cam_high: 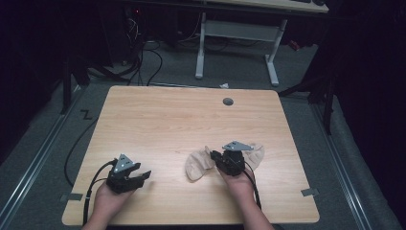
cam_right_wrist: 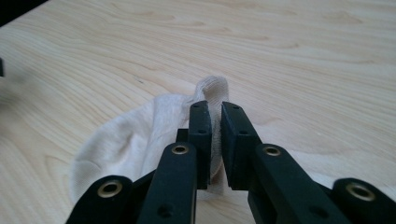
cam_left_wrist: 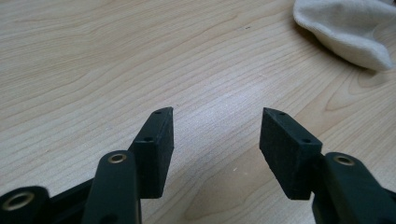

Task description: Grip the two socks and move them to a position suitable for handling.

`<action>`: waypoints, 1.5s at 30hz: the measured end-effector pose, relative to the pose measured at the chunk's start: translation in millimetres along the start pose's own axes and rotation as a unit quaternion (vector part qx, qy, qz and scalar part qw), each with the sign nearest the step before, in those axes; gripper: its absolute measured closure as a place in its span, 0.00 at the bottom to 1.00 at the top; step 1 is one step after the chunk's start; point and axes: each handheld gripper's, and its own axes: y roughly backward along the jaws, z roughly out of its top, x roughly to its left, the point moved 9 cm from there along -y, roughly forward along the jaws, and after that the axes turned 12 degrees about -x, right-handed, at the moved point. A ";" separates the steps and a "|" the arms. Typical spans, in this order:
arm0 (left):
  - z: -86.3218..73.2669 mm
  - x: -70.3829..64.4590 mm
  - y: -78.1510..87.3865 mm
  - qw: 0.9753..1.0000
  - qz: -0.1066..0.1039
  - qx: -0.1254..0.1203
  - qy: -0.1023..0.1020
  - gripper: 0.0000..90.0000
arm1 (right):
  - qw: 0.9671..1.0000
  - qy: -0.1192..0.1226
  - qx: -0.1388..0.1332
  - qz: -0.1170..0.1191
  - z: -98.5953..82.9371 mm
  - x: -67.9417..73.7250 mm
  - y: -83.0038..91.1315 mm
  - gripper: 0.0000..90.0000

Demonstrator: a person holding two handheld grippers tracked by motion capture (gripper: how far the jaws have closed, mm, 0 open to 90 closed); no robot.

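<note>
Presently the sock [cam_high: 201, 163], a pale beige knit piece, lies crumpled on the table [cam_high: 167, 124] toward the near right side. The right gripper [cam_right_wrist: 213, 116] has its fingers [cam_right_wrist: 201, 126] pinched on a raised fold of the fabric. The left gripper [cam_left_wrist: 217, 123] rests well apart to the left, fingers spread and empty. Judged light, limp and non-fragile, the sock will sag from any single hold; a second grip on the free end near the left gripper appears advisable.
</note>
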 end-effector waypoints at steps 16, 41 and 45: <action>-0.3 -0.4 -0.6 1.000 -0.001 0.001 0.000 0.50 | 0.999 0.039 0.003 -0.010 -5.6 1.3 3.1 0.78; 4.4 -19.6 -0.6 1.000 -0.021 -0.006 -0.015 0.54 | 0.983 0.107 0.086 0.120 -45.1 93.8 -19.3 0.96; 8.1 -40.0 -1.8 0.998 -0.056 -0.006 -0.016 0.58 | 0.983 0.123 0.073 0.116 -37.8 98.2 -15.5 0.95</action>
